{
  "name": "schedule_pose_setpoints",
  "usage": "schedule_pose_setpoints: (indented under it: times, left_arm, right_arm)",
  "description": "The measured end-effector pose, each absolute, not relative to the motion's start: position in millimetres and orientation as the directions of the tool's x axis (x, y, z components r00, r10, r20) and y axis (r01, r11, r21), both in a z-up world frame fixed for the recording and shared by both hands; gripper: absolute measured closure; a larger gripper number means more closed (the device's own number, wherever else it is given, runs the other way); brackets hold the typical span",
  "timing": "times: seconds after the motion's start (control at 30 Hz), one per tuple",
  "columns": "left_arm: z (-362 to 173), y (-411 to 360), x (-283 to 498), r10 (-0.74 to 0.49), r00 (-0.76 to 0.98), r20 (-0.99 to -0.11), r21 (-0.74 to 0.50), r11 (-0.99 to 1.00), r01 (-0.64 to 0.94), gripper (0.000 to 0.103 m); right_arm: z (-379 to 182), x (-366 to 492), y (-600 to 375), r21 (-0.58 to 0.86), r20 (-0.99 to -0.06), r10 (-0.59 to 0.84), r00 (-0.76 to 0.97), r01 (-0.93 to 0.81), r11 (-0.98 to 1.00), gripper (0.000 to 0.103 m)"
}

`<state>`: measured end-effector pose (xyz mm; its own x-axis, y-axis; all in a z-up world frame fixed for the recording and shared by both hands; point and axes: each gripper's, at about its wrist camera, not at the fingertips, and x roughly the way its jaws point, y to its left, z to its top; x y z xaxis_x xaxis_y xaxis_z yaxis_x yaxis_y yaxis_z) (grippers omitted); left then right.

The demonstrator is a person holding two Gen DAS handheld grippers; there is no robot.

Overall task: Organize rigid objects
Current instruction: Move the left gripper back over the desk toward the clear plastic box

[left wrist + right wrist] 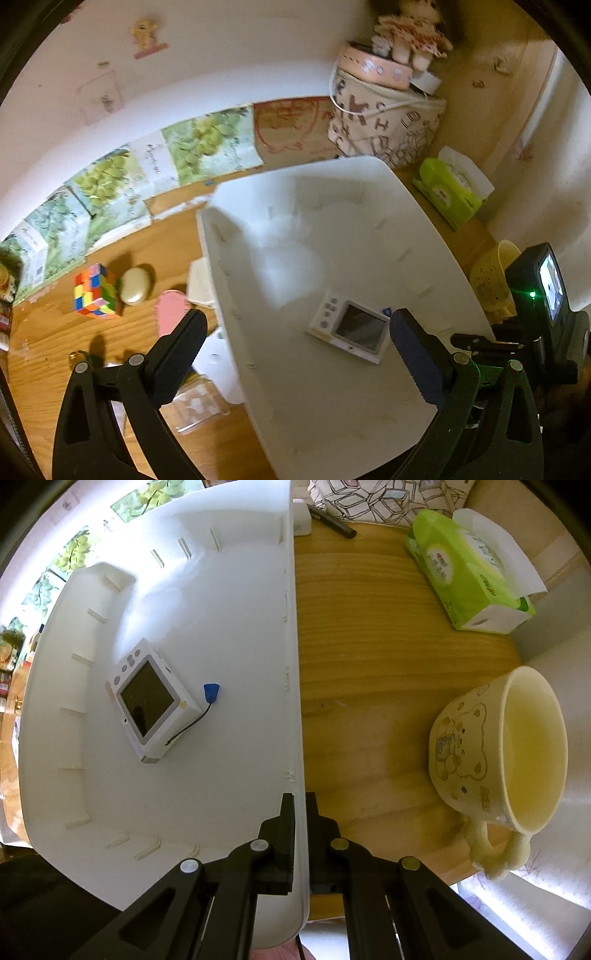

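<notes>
Wood grain runs under everything here: a table (55, 332) with the loose items yet to be sorted on its left side. Furthest left stands a puzzle cube (95, 291), touching a pale oval case (136, 286) on its right, and just right of that lies a pink flat piece (170, 312), partly hidden behind a black finger. A clear plastic box (195, 404) sits nearer, beside the bin's edge. These look like the rigid things waiting their turn, grouped within easy reach of the left hand.

The left gripper (299, 350) hangs above the white bin (332, 424) with its jaws spread wide and nothing between them. Below it, inside the bin, a small white camera (146, 705) lies flat, screen up, its cord and blue tag trailing to one side. It appears already sorted.

Further right, the right gripper (300, 805) is clamped on the bin's thin wall, one finger inside and one outside, probably to keep the light bin from sliding while things are dropped in. Beyond the bin, on bare wood, a cream mug (498, 753) lies tipped on its side, and a green tissue pack (469, 572) rests behind it.
</notes>
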<state>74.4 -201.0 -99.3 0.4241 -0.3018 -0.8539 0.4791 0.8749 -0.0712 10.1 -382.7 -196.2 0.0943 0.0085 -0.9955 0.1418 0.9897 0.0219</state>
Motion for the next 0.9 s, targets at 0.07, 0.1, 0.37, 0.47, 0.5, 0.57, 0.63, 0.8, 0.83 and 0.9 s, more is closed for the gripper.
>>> schedule_pose_setpoints:
  times: [0.07,0.1,0.37,0.47,0.5,0.57,0.63,0.8,0.83,0.9]
  left_arm:
    - [-96,-192,75,-0.296,0.438,-0.849,-0.07,0.884,0.463,0.004]
    - [-95,-186,76,-0.293,0.446,-0.846,-0.07,0.89,0.45,0.004]
    - [-87,-146,73,-0.274,0.484,-0.831,-0.063,0.911,0.407,0.004]
    - [-87,-131,72,-0.26,0.49,-0.832,-0.051,0.915,0.4,0.004]
    - [-87,-126,72,-0.253,0.491,-0.833,-0.043,0.917,0.398,0.004]
    - [-87,-119,71,-0.243,0.492,-0.836,-0.035,0.918,0.394,0.004]
    - [-89,-111,72,-0.227,0.492,-0.84,-0.019,0.92,0.392,0.004]
    - [-94,-95,75,-0.207,0.475,-0.856,-0.002,0.918,0.396,0.004]
    - [-95,-92,75,-0.205,0.471,-0.858,-0.001,0.917,0.398,0.004]
    - [-98,-88,77,-0.198,0.462,-0.865,0.007,0.915,0.404,0.004]
  right_arm:
    - [-196,7,-384,0.022,-0.995,0.007,0.102,0.146,0.989,0.099]
    - [-196,4,-385,0.021,-0.994,0.006,0.105,0.15,0.988,0.099]
    - [-197,-6,-389,0.007,-0.99,-0.019,0.137,0.187,0.982,0.098]
    - [-197,-10,-389,0.002,-0.989,-0.027,0.148,0.192,0.981,0.097]
    - [-197,-11,-390,0.003,-0.988,-0.027,0.151,0.196,0.981,0.097]
    - [-197,-15,-391,0.003,-0.987,-0.028,0.157,0.199,0.98,0.097]
    - [-199,-18,-390,0.002,-0.986,-0.031,0.162,0.202,0.979,0.097]
    - [-198,-25,-382,-0.012,-0.982,-0.048,0.18,0.193,0.981,0.097]
    - [-197,-26,-380,-0.017,-0.982,-0.053,0.184,0.189,0.982,0.097]
    - [-198,-28,-378,-0.018,-0.981,-0.054,0.187,0.19,0.982,0.097]
